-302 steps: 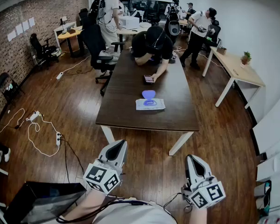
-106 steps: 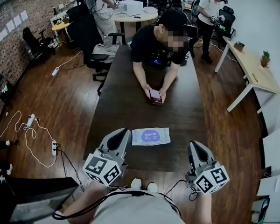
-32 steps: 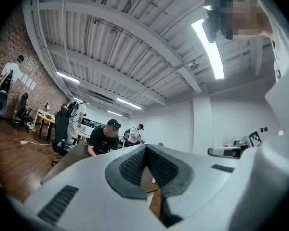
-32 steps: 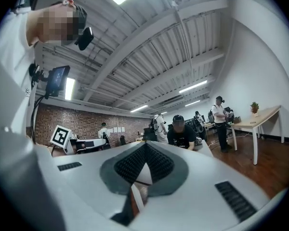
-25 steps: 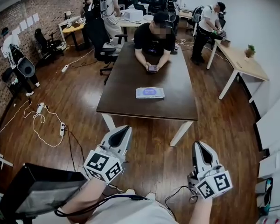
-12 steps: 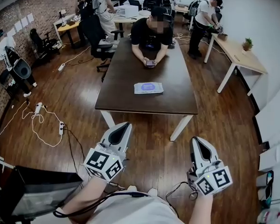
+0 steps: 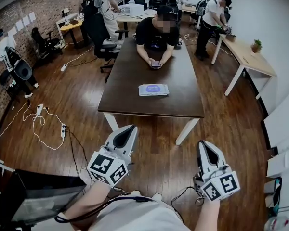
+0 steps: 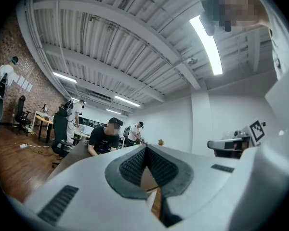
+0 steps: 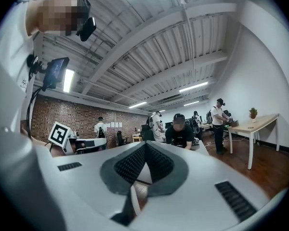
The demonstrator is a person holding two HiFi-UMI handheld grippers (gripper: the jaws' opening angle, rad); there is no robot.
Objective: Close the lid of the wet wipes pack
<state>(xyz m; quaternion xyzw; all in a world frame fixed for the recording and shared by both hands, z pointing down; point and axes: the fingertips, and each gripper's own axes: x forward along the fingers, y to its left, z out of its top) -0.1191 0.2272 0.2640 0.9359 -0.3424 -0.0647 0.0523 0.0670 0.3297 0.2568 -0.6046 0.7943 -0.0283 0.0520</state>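
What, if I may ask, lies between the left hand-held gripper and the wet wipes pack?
Head view: only wooden floor, then bare tabletop up to the pack.

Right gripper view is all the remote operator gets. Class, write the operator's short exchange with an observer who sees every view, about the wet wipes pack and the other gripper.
Operator: I can't find the wet wipes pack here. Is its lid up?
Observer: No. In the head view the purple lid looks flat on the wet wipes pack, which lies on the dark table.
Operator: I only see the left gripper's marker cube. Is that gripper holding anything?
Observer: No. The left gripper is shut, with nothing between its jaws.
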